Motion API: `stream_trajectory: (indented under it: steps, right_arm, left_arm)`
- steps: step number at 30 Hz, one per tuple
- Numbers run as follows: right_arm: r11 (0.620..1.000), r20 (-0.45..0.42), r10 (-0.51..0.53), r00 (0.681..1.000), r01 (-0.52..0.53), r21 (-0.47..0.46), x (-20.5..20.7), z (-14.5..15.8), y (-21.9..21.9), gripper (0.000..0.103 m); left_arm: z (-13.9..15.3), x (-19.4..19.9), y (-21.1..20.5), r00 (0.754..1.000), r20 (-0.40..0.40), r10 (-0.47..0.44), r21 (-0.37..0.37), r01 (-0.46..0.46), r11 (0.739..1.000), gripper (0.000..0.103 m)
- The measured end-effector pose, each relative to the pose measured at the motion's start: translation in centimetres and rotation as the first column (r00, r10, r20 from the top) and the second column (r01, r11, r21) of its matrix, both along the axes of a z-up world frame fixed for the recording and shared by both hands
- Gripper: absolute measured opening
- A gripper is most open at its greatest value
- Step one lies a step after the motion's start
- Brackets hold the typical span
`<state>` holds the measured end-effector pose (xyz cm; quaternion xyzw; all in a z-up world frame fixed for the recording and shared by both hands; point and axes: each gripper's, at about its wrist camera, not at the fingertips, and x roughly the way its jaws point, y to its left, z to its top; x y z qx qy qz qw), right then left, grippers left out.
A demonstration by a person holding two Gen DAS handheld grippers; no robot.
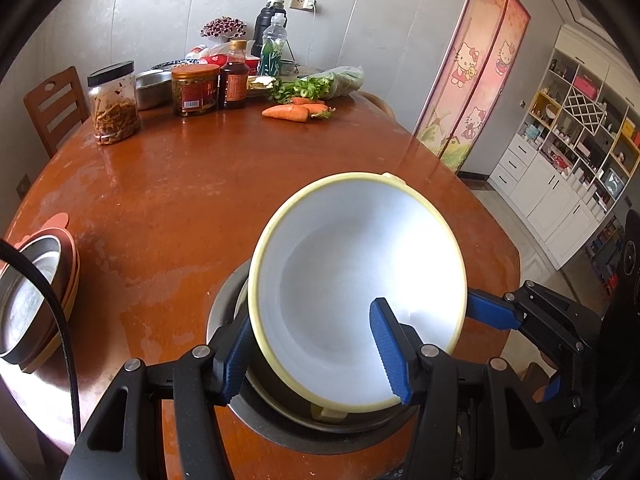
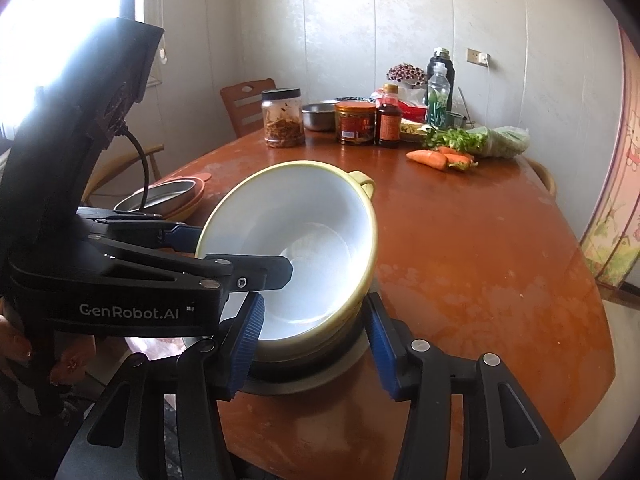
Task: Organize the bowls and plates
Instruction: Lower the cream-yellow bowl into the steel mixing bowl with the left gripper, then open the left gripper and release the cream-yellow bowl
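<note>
Yellow-rimmed bowl (image 1: 352,280) tilted on steel basin (image 1: 280,420); left gripper (image 1: 316,354) pinches 6 o'clock rim, right gripper (image 2: 316,344) straddles stack, grip indeterminate; slip risk.

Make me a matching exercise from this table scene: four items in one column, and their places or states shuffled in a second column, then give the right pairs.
Items
1. yellow-rimmed bowl
2. carrots
3. jar with black lid
4. steel bowl in orange tray

Places or states
A. lying beside the bagged greens at the far side of the table
B. tilted on the steel basin, gripper fingers on both sides
C. standing nearest the wooden chair
D. at the table's left edge, away from both grippers

Pairs: 1-B, 2-A, 3-C, 4-D
</note>
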<state>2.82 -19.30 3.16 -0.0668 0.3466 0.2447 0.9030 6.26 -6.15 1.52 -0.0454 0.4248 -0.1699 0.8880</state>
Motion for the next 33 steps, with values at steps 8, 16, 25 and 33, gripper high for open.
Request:
stream_trajectory:
  steps: [8,16,25,33]
  right_arm:
    - [1.000,-0.007,0.003,1.000,-0.003,0.022,-0.3,0.0,-0.4,0.059]
    - [0.999,-0.015,-0.010,1.000,0.011,0.044,-0.2,0.3,-0.7,0.067]
    - [0.999,-0.009,-0.014,1.000,0.015,0.047,-0.4,0.5,-0.7,0.072]
    - [0.998,0.000,-0.036,0.999,0.036,0.046,-0.6,0.6,-0.9,0.075]
  left_arm:
    - [0.0,0.0,-0.1,1.000,0.004,0.000,0.005,0.000,1.000,0.056]
    - [0.2,-0.3,0.3,1.000,0.011,0.008,0.000,-0.008,1.000,0.056]
    - [0.7,-0.5,0.5,1.000,0.029,0.012,0.007,-0.012,1.000,0.060]
    - [1.3,-1.2,1.0,0.998,0.059,0.022,0.003,-0.022,1.000,0.065]
